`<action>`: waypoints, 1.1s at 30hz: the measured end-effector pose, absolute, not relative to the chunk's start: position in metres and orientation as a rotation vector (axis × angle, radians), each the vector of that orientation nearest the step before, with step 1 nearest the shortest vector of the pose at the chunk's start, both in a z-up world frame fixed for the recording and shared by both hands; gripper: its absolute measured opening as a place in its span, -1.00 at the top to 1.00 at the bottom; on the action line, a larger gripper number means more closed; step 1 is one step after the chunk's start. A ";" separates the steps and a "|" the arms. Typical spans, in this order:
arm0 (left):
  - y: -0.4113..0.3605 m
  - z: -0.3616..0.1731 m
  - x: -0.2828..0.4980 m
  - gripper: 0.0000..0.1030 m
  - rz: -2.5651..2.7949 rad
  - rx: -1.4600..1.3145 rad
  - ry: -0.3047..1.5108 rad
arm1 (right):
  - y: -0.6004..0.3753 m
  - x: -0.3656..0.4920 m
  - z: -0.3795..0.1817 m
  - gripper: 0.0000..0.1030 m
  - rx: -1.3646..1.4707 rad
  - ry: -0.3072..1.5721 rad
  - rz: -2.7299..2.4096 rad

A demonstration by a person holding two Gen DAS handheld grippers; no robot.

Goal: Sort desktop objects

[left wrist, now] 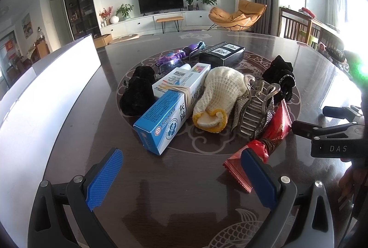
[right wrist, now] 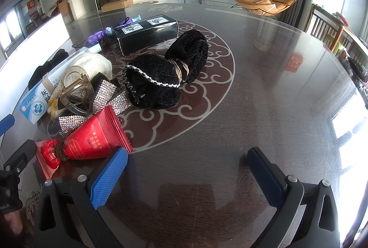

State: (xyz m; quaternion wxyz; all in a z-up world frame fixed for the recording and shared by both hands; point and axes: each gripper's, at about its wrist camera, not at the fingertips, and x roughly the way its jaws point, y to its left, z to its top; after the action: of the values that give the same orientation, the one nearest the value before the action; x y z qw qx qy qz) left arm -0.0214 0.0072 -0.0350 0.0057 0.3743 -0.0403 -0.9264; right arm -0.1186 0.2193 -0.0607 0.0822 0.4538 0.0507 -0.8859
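Both claws hover spread and empty over the dark table (right wrist: 264, 91). Ahead of the left claw (left wrist: 181, 173), the blue box (left wrist: 161, 125) lies at 11 o'clock and the red packet (left wrist: 271, 133) at 1 o'clock. The right claw (right wrist: 187, 173) sees a black scrunchie (right wrist: 165, 73) at 11 o'clock.

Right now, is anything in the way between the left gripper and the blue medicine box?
No, nothing visible. The left gripper is open, with only bare table before the blue medicine box. The red packet lies off to its right.
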 end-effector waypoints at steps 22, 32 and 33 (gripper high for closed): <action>-0.073 -0.013 -0.060 -1.00 -2.816 1.383 0.129 | 0.220 -0.118 -0.061 -1.00 1.355 0.151 -2.646; -0.028 -0.039 -0.129 -1.00 -2.706 1.720 -0.037 | 0.220 -0.118 -0.061 -1.00 1.355 0.151 -2.645; -0.028 -0.041 -0.132 -1.00 -2.702 1.721 -0.030 | 0.220 -0.118 -0.061 -1.00 1.355 0.151 -2.645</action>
State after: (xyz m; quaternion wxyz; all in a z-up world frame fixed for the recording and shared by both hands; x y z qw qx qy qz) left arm -0.1316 -0.0279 -0.0407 -0.0310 0.5370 -0.0094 -0.8430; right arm -0.1184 0.2196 -0.0607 0.0826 0.4539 0.0504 -0.8858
